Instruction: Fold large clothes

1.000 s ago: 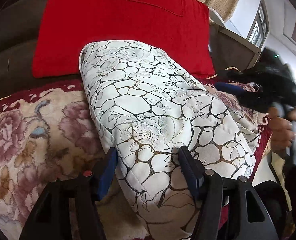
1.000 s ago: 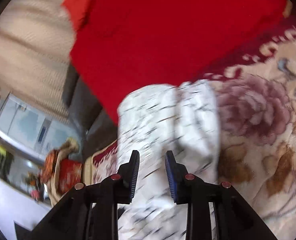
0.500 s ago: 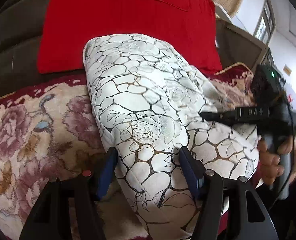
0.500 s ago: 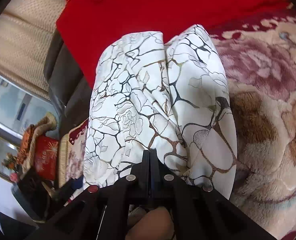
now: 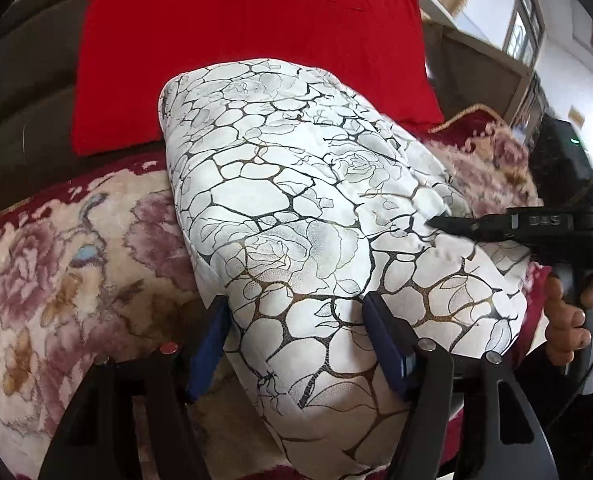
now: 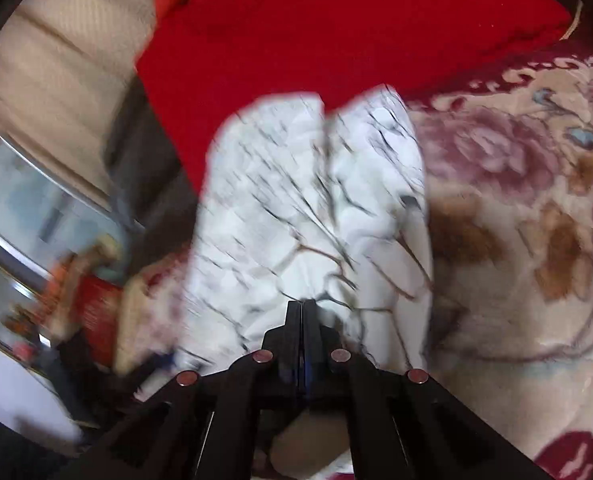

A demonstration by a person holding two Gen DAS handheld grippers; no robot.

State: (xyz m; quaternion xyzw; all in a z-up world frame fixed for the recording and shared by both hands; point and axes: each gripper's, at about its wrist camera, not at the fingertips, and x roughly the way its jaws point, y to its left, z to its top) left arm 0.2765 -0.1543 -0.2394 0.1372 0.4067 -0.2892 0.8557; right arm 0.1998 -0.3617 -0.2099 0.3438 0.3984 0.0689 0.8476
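A thick white garment [image 5: 296, 208] with a dark crackle and rose print lies folded into a bulky bundle on a floral blanket [image 5: 56, 280]. My left gripper [image 5: 296, 336] is open, its blue pads on either side of the bundle's near end. My right gripper [image 6: 301, 308] is shut on a pinch of the white garment [image 6: 308, 208] at its near edge. In the left wrist view the right gripper [image 5: 440, 222] comes in from the right, its tips closed on the bundle's top. The right wrist view is blurred.
A red cushion [image 5: 248, 40] leans behind the bundle against a dark sofa back [image 5: 24, 64]. A beige cloth [image 6: 64, 72] and a window [image 6: 36, 208] are at the left of the right wrist view. A hand [image 5: 568, 320] holds the right gripper's handle.
My right gripper came to the bundle, shut on a pinch of the fabric and is moving with it. The left gripper stays open around the bundle's end.
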